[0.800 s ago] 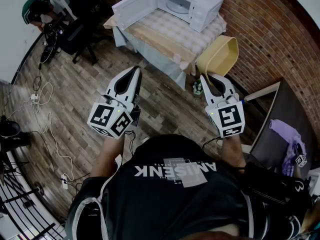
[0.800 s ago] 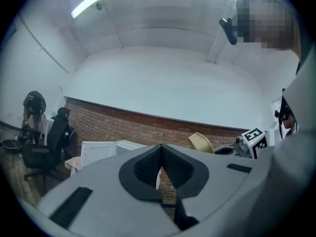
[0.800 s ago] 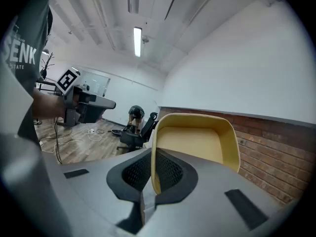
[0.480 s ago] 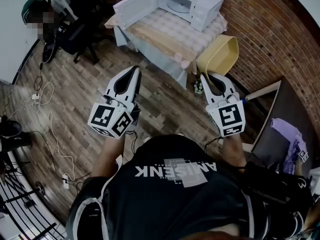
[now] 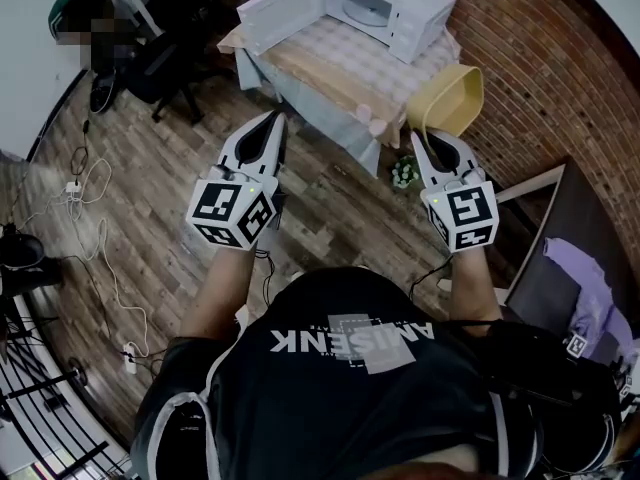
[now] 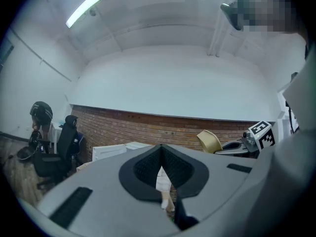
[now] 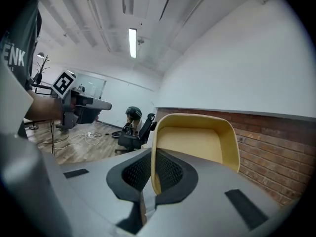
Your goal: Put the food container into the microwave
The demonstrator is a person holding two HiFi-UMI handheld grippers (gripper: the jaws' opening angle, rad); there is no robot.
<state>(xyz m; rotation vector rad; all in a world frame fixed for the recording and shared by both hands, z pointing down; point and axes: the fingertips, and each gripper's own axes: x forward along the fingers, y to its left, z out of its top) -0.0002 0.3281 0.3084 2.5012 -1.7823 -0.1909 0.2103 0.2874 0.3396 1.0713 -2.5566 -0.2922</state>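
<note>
Head view, step: I judge this the carry. The food container point(image 5: 452, 98) is in the air off the near right corner of the worktop point(image 5: 330, 68) and has not reached the microwave point(image 5: 400, 8).
Right gripper point(image 5: 425, 138): its jaws are pinched on one side wall of the container at the rim. The tub hangs on edge, its open side turned towards the left gripper.
Left gripper point(image 5: 272, 126): its jaws are together with nothing between them, well apart from the container.
Microwave: a white box at the far end of the worktop. Its door point(image 5: 285, 10) is swung wide to the left, and a round turntable shows in the cavity.
Next move: likely to bring the container over the worktop to the opening, level it so the base faces down, and slide it in clear of the door.
Container: pale yellow, smooth, probably thin plastic; rectangular with rounded corners, and it looks empty. Held by one wall only, it may flex or swing.
Worktop: covered by a pale checked cloth that drapes over the near edge.
</note>
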